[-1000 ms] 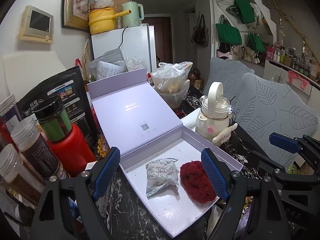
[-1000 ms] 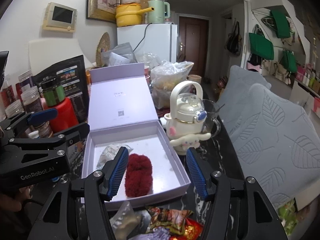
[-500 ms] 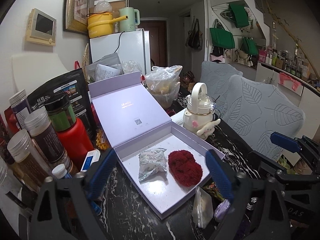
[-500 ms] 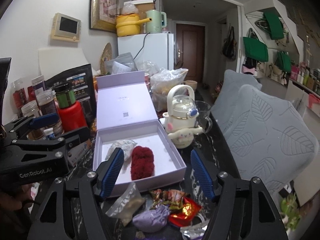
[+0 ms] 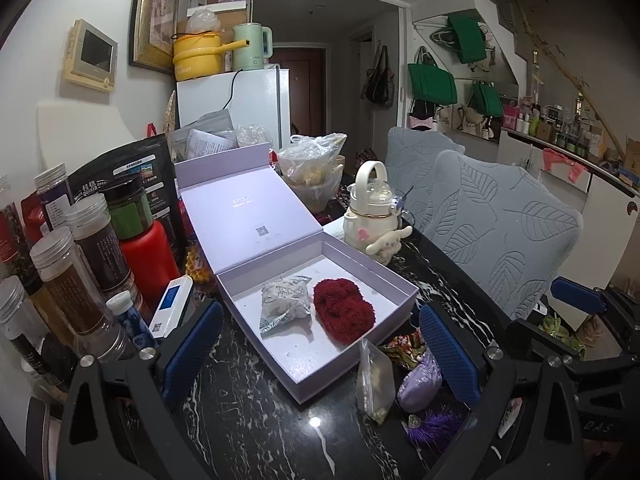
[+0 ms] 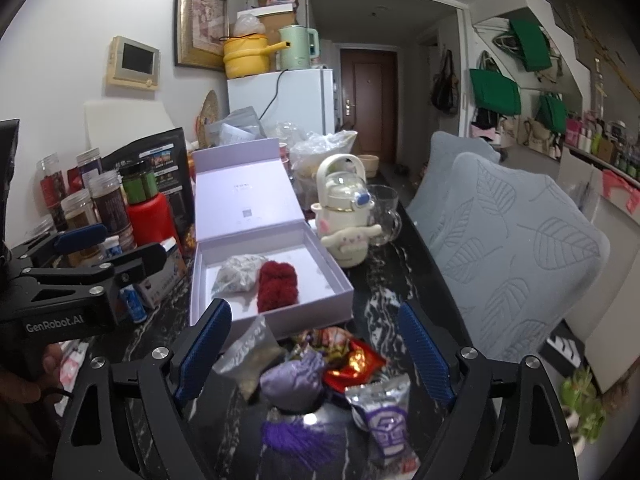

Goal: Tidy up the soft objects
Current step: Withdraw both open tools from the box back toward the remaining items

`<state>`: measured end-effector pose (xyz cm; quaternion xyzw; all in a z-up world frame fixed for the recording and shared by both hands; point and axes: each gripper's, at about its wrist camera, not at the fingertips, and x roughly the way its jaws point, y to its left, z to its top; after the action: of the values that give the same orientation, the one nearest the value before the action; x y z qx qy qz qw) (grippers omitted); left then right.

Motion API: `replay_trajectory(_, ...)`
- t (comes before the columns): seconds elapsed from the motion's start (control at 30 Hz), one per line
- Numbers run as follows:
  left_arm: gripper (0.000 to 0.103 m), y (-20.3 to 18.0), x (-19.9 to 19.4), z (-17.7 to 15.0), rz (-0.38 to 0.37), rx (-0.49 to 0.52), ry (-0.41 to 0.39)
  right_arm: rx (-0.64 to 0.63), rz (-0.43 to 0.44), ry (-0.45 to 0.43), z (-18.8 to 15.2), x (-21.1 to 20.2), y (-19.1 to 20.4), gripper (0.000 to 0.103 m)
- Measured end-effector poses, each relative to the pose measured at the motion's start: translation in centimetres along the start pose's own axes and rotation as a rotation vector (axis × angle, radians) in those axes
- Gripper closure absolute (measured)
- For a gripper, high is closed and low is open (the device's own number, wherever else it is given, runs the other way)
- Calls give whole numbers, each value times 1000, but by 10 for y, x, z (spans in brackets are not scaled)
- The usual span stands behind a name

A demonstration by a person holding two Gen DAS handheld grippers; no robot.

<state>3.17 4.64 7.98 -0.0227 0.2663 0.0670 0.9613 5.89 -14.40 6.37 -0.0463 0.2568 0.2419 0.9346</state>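
Note:
An open lilac box [image 5: 400, 286] [image 6: 340, 280] on the black marble table holds a pale printed pouch [image 5: 285, 305] [image 6: 237, 273] and a dark red fluffy piece [image 5: 344, 310] [image 6: 277, 283]. In front of the box lie a clear bag [image 5: 374, 380] [image 6: 250, 354], a lilac pouch [image 5: 420, 380] [image 6: 294, 376], red snack wrappers [image 6: 352, 362] and a silver packet [image 6: 384, 404]. My left gripper [image 5: 318, 354] is open and empty, short of the box. My right gripper [image 6: 312, 354] is open and empty above the loose pile.
Jars and a red bottle [image 5: 150, 256] crowd the left side. A cream kettle with a plush toy [image 5: 376, 216] [image 6: 346, 216] and a glass mug [image 6: 386, 214] stand right of the box. Grey chair backs [image 5: 500, 228] line the right table edge.
Both grippers have drawn back from the box toward me. The loose pile in front of the box has come into view. Both stay open and empty.

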Motion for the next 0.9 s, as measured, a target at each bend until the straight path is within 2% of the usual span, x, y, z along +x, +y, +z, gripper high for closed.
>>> replay_trajectory(0.4,3,-13,-24,-28,-45,4,-3,36,-14,27,-33,-22,-10,16)
replay_trajectory(0.8,3,-8,-23,-57,-71,-24,58,58,9,47,-62,-28,-10,16)
replay_trajectory(0.9,3,-7,-18,-63,-100,-49,74,66,13,67,-68,-22,-11,16)
